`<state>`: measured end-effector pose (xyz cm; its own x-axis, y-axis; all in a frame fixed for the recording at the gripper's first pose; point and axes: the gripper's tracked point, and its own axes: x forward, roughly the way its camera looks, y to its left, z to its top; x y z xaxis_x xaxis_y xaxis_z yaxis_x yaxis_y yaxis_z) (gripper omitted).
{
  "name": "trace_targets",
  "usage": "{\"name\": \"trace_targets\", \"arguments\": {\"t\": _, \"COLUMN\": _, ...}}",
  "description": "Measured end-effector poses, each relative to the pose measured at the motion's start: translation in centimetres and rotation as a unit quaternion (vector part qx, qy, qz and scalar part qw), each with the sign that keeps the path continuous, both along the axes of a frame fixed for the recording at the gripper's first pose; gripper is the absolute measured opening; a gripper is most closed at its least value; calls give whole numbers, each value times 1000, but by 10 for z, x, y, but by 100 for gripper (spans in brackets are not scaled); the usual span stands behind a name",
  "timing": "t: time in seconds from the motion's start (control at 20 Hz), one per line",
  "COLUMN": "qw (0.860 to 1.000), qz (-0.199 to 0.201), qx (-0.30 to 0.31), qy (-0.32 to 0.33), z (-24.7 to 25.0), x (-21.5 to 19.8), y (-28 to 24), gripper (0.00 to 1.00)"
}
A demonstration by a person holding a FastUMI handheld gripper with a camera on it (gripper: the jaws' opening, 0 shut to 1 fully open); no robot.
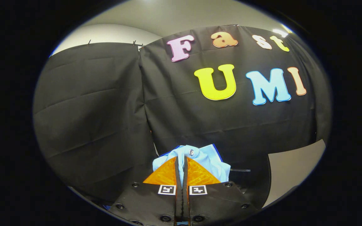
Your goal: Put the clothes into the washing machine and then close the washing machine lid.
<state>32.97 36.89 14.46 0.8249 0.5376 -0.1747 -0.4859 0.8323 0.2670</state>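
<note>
Black cloth wall (99, 110) hangs across the left and behind, with open air before it. The hand-held gripper (182, 163) is raised and level, its fingers pinched tight on a light blue shirt (206, 158) (one button showing) bunched just ahead of them.

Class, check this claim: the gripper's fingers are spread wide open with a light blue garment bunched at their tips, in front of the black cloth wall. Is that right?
Not quite. The gripper view shows the gripper closed on the light blue garment, its fingers nearly touching. The black cloth wall does hang behind.
</note>
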Motion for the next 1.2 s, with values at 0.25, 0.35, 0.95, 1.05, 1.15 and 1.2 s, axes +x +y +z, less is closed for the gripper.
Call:
{"name": "trace_targets", "arguments": {"t": 0.25, "qw": 1000, "qz": -8, "qx": -10, "qy": 17, "z": -23, "x": 1, "y": 17, "gripper": 2}}
{"name": "trace_targets", "arguments": {"t": 0.35, "qw": 999, "qz": -13, "qx": -18, "qy": 26, "z": -36, "x": 4, "y": 21, "gripper": 2}}
{"name": "trace_targets", "arguments": {"t": 0.95, "qw": 994, "qz": -27, "qx": -45, "qy": 99, "z": -127, "x": 10, "y": 40, "gripper": 2}}
{"name": "trace_targets", "arguments": {"t": 1.05, "qw": 992, "qz": -30, "qx": -47, "qy": 109, "z": -141, "x": 12, "y": 42, "gripper": 2}}
{"name": "trace_targets", "arguments": {"t": 1.15, "qw": 991, "qz": -33, "qx": -53, "qy": 116, "z": -153, "x": 12, "y": 43, "gripper": 2}}
{"name": "trace_targets", "arguments": {"t": 1.2, "qw": 991, "qz": -34, "qx": -54, "qy": 120, "z": -160, "x": 14, "y": 45, "gripper": 2}}
